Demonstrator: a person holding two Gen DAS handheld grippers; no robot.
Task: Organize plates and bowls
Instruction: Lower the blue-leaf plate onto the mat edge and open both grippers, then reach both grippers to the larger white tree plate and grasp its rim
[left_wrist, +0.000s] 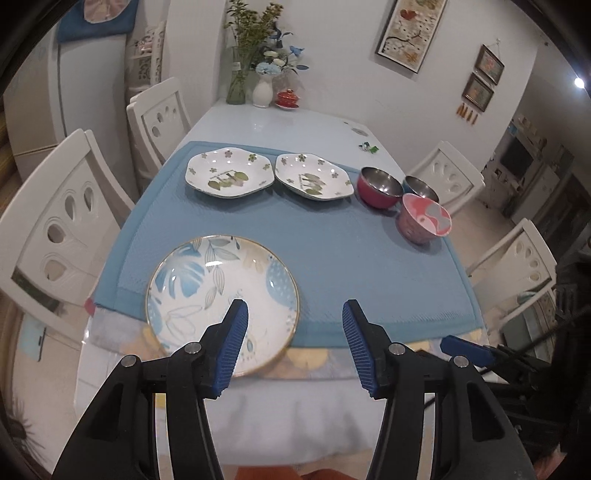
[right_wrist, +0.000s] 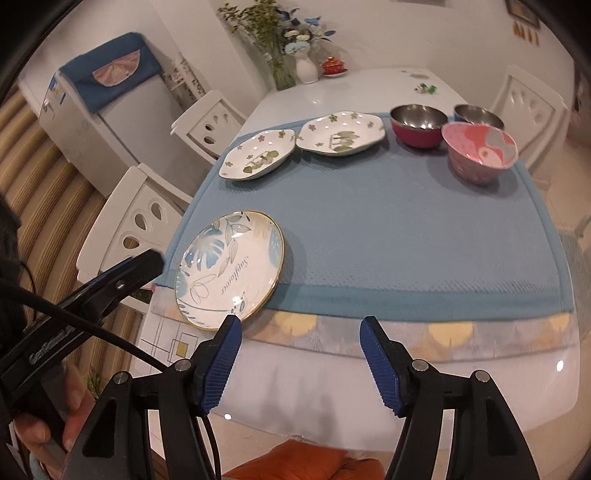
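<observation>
A round blue-leaf plate (left_wrist: 207, 291) (right_wrist: 225, 269) lies at the near left edge of the blue mat (left_wrist: 332, 251) (right_wrist: 406, 229). Two hexagonal flowered plates (left_wrist: 229, 171) (left_wrist: 314, 177) sit side by side at the mat's far side, also seen in the right wrist view (right_wrist: 256, 153) (right_wrist: 340, 136). A red steel bowl (left_wrist: 378, 184) (right_wrist: 417, 123), a blue steel bowl (left_wrist: 421, 186) (right_wrist: 476, 114) and a pink patterned bowl (left_wrist: 424, 218) (right_wrist: 480, 151) stand at the far right. My left gripper (left_wrist: 295, 317) is open and empty, its left finger over the round plate. My right gripper (right_wrist: 301, 328) is open and empty at the table's near edge.
White chairs (left_wrist: 66, 221) (left_wrist: 517, 258) flank the table. Vases with flowers (left_wrist: 264, 88) and a red lidded cup (left_wrist: 287, 99) stand at the far end. A small green item (left_wrist: 367, 147) lies on the bare tabletop. A fridge (right_wrist: 96, 110) stands at the left.
</observation>
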